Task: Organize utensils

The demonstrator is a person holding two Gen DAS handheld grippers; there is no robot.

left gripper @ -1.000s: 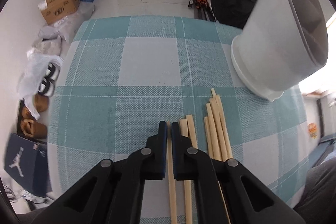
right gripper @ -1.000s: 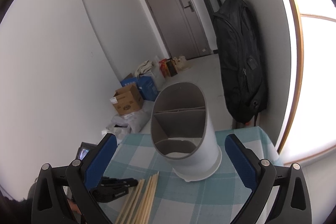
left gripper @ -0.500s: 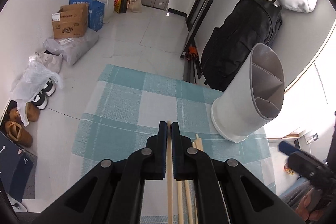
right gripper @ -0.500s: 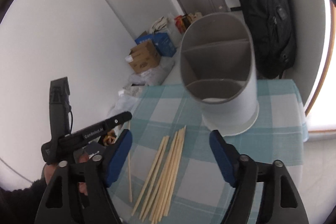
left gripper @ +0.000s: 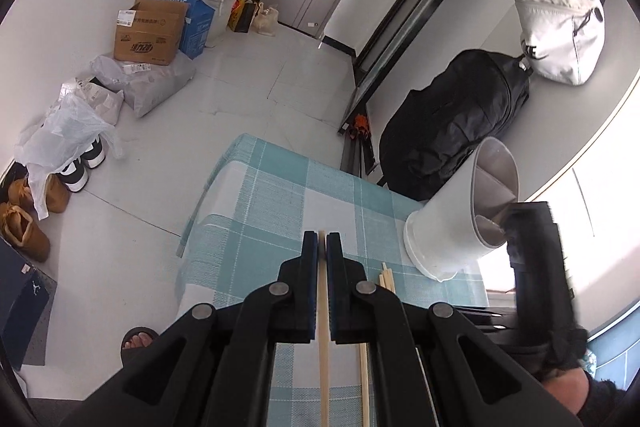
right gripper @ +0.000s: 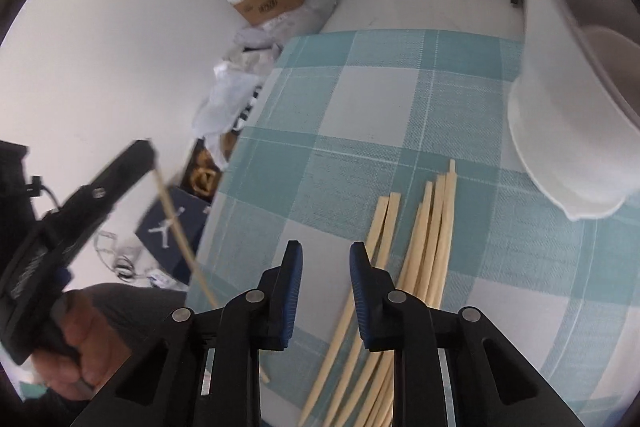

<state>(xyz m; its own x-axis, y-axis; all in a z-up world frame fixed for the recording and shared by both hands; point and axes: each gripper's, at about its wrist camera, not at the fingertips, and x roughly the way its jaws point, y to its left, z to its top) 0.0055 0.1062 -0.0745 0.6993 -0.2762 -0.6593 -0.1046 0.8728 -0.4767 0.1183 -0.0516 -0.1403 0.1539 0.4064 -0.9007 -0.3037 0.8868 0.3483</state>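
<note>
My left gripper (left gripper: 322, 241) is shut on one pale wooden chopstick (left gripper: 323, 327) and holds it well above the checked tablecloth (left gripper: 276, 211). It also shows at the left of the right wrist view (right gripper: 146, 153), with the chopstick (right gripper: 176, 219) hanging from it. Several more chopsticks (right gripper: 428, 239) lie in a loose bundle on the cloth. My right gripper (right gripper: 326, 251) is open and empty, low over the cloth just left of the bundle. The white divided utensil holder (left gripper: 460, 223) stands at the table's right side, close to the bundle (right gripper: 568, 131).
The table's far and left edges drop to the floor. On the floor are cardboard boxes (left gripper: 150, 31), bags, shoes (left gripper: 24, 223) and a dark shoebox (right gripper: 170, 231). A black backpack (left gripper: 452, 123) and a white bag (left gripper: 560, 27) hang behind the holder.
My left gripper has risen high off the table with the single chopstick. My right gripper has dropped toward the cloth and narrowed its opening near the bundle.
</note>
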